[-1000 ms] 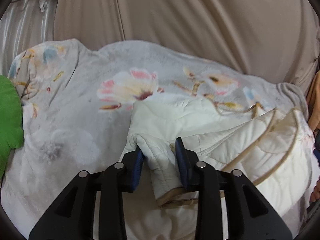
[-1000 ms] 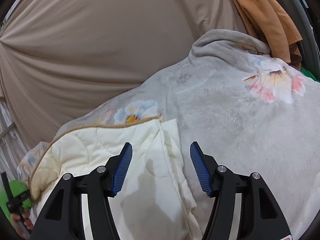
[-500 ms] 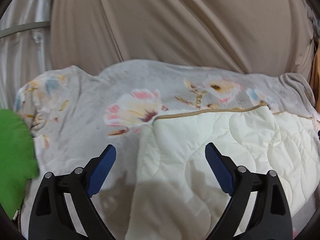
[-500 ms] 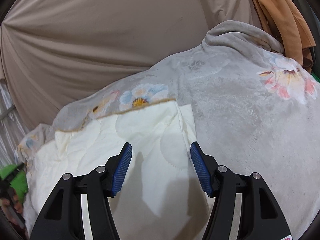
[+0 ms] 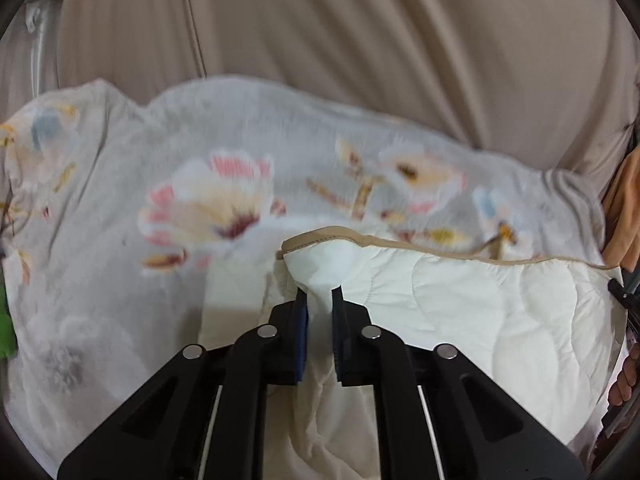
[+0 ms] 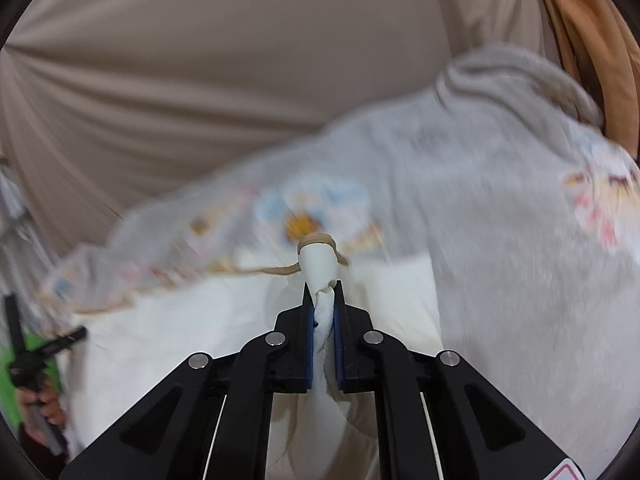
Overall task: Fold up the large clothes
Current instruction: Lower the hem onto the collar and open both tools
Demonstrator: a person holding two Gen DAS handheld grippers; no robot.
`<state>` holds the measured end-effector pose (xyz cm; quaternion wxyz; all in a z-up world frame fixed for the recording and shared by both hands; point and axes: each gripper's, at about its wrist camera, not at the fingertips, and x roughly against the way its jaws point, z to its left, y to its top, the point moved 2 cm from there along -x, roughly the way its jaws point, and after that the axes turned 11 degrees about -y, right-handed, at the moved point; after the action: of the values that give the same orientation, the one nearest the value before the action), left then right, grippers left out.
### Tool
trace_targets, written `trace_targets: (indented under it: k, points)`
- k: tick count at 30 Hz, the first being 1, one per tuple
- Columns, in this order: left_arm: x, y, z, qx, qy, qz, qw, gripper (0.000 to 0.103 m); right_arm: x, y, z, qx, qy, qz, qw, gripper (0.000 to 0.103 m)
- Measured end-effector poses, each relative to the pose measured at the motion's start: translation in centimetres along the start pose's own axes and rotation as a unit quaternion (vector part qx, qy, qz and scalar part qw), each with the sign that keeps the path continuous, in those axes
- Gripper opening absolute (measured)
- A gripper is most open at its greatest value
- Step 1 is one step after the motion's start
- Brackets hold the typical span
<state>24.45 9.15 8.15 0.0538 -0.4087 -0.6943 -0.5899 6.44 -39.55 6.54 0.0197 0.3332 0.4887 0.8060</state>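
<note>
A cream quilted cloth point(image 5: 480, 320) with tan piping lies on a grey floral blanket point(image 5: 120, 220). My left gripper point(image 5: 320, 294) is shut on the cloth's left corner, with the piped edge bunched just past the fingertips. In the right wrist view, my right gripper point(image 6: 322, 290) is shut on the cloth's point(image 6: 160, 340) other corner, which pokes out above the fingertips as a rolled nub. The blanket point(image 6: 500, 220) spreads to the right of it.
A tan draped curtain point(image 5: 360, 40) hangs behind the blanket. An orange cloth point(image 6: 584, 40) hangs at the far right. Something green point(image 5: 6, 332) lies at the left edge. The other hand and gripper show at the right wrist view's left edge point(image 6: 32, 360).
Both grippers were open over the flat cloth half a second ago. Now each has closed on a corner of it. The views are blurred with motion.
</note>
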Motion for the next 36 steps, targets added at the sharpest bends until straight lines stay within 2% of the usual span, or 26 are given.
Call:
trace_targets:
  k: [2,4,6,9,10,12,15,19,21,23,24,25,26,28,32,33,35,36]
  points:
    - [1.0,1.0,-0.4,-0.011,0.012,-0.024,0.9996,0.009,2.5,1.6,0.0,-0.009,0.026,-0.044,0.999,0.007]
    - [0.0,1.5,-0.5,-0.019,0.018,-0.019,0.9995,0.009,2.6,2.4,0.4,0.005,0.019,-0.058,0.998,0.007]
    - [-2.7,1.2,-0.4,-0.03,0.046,0.007,0.9985,0.009,0.2,2.4,0.6,0.014,-0.004,-0.036,0.999,0.007]
    - [-7.8,-0.7,0.4,-0.044,0.08,0.062,0.9939,0.012,-5.9,0.6,0.1,0.024,-0.053,0.042,0.997,0.007]
    - [-8.6,-1.2,0.7,-0.046,0.087,0.068,0.9928,0.014,-7.8,-0.3,-0.5,0.022,-0.064,0.068,0.995,0.008]
    - [-9.4,-2.1,0.5,-0.061,0.103,0.064,0.9907,0.016,-10.3,-1.9,-1.7,0.001,-0.054,0.107,0.993,0.008]
    - [-10.3,-2.8,0.1,-0.08,0.119,0.062,0.9877,0.017,-11.0,-2.1,-1.4,0.012,-0.059,0.123,0.991,0.008]
    - [-10.9,-3.1,0.3,-0.084,0.128,0.062,0.9863,0.019,-11.3,-2.6,-0.4,0.044,-0.084,0.112,0.989,0.01]
    - [-10.8,-2.9,0.4,-0.08,0.126,0.061,0.9868,0.021,-11.4,-2.6,-0.4,0.045,-0.082,0.11,0.99,0.012]
    - [-10.0,-2.7,0.5,-0.075,0.127,0.051,0.9878,0.028,-10.7,-2.4,-1.1,0.026,-0.073,0.099,0.992,0.014]
    - [-9.2,-2.6,0.4,-0.074,0.131,0.043,0.9877,0.032,-10.1,-2.3,-1.6,0.013,-0.074,0.091,0.993,0.019]
    - [-7.9,-2.5,0.2,-0.069,0.137,0.031,0.9877,0.047,-8.9,-2.0,-1.9,-0.001,-0.078,0.079,0.994,0.028]
    - [-6.5,-2.4,0.0,-0.063,0.136,0.019,0.9886,0.054,-7.4,-1.7,-2.2,-0.014,-0.077,0.064,0.995,0.028]
    - [-3.7,-2.4,-1.3,-0.062,0.112,0.003,0.9918,0.06,-4.6,-1.1,-1.8,-0.015,-0.07,0.04,0.997,0.028]
    - [-0.6,-2.6,-5.6,-0.101,0.095,-0.01,0.9903,0.064,-0.4,-0.8,2.8,0.042,-0.025,0.022,0.999,0.028]
    - [-0.4,-2.7,-6.5,-0.108,0.091,-0.009,0.99,0.067,0.1,-1.0,4.4,0.062,-0.013,0.022,0.998,0.028]
    - [-0.1,-3.1,-8.5,-0.117,0.079,-0.008,0.99,0.08,1.0,-2.2,7.9,0.104,0.011,0.025,0.994,0.027]
    - [-0.1,-3.3,-9.1,-0.119,0.076,-0.007,0.99,0.081,1.3,-3.2,10.0,0.128,0.027,0.029,0.991,0.026]
